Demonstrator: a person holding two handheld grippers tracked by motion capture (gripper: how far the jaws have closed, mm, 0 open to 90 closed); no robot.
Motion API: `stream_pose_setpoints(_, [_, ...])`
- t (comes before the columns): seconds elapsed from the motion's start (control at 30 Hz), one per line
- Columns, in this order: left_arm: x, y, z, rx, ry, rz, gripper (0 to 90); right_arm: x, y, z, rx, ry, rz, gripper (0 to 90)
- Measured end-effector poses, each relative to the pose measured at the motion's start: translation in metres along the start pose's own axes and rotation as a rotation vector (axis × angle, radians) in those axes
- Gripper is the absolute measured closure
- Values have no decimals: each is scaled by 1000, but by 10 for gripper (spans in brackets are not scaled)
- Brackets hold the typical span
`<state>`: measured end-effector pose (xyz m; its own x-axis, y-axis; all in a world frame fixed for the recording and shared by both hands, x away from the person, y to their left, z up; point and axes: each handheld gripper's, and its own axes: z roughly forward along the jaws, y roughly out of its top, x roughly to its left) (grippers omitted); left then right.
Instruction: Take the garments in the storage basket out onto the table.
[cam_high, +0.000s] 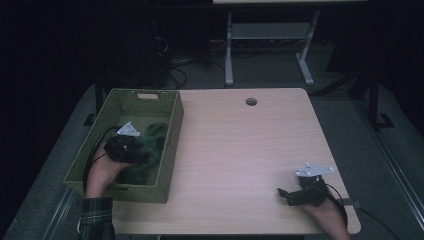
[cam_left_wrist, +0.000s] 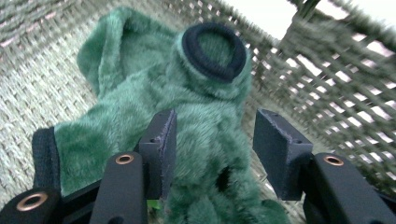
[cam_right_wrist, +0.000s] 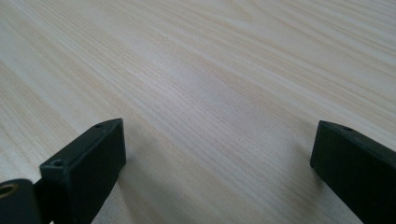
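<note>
So the thing I'm after is the green plush garment — fuzzy fake-fur fabric with black ribbed cuffs, one cuff opening facing up at me in the left gripper view. It's lying crumpled on the floor of the woven basket, toward the basket's table-side wall.

My left gripper is down inside the basket, right over the fabric. Jaws are about half open, straddling a ridge of the plush. One pad looks like it's against the fur, but the other pad has a visible gap beside it, so I'd call this not yet gripped.

Handling-wise, my guess is it's light, totally floppy and not fragile. It'll drape and stretch when lifted rather than come up as one piece, and the pile is a bit slick, so a shallow pinch could slide off. I'd take a deep bite on a bunched fold, or go for the ribbed cuff, since that's firmer and less slippery. One worry is it dragging against the basket weave on the way out.

My right gripper is well away from the basket, resting low over the bare wooden table — jaws wide apart, nothing in them.
</note>
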<state>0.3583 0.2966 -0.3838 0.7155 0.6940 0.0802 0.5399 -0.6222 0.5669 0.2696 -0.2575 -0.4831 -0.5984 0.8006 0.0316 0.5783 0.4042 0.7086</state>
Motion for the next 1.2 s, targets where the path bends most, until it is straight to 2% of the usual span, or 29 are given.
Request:
stream_pose_setpoints(0.2, [6,-6,9,40,-6,-12,479,0,0,0,0,0,0,30])
stream_pose_setpoints(0.3, [7,-8,13,46,-8,-31,479,0,0,0,0,0,0,30])
stream_pose_setpoints(0.33, [8,-8,15,62,-5,-22,479,0,0,0,0,0,0,30])
stream_pose_setpoints(0.37, [8,-9,17,60,-6,-36,480,0,0,0,0,0,0,30])
stream_pose_setpoints(0.47, [9,-10,23,96,-4,-41,500,0,0,0,0,0,0,30])
stream_pose_setpoints(0.57, [9,-11,24,108,-3,-56,575,0,0,0,0,0,0,30])
stream_pose_setpoints(0.7, [11,-11,23,117,-19,-103,720,0,0,0,0,0,0,30])
stream_pose_setpoints(0.8, [11,-11,22,125,-30,-124,773,0,0,0,0,0,0,31])
stream_pose_setpoints(0.93, [11,-10,18,106,-39,-150,801,0,0,0,0,0,0,30])
stream_pose_setpoints(1.03, [13,-9,11,64,-44,-176,810,0,0,0,0,0,0,31])
stream_pose_setpoints(1.2, [15,-6,-2,-4,-78,-207,810,0,0,0,0,0,0,31])
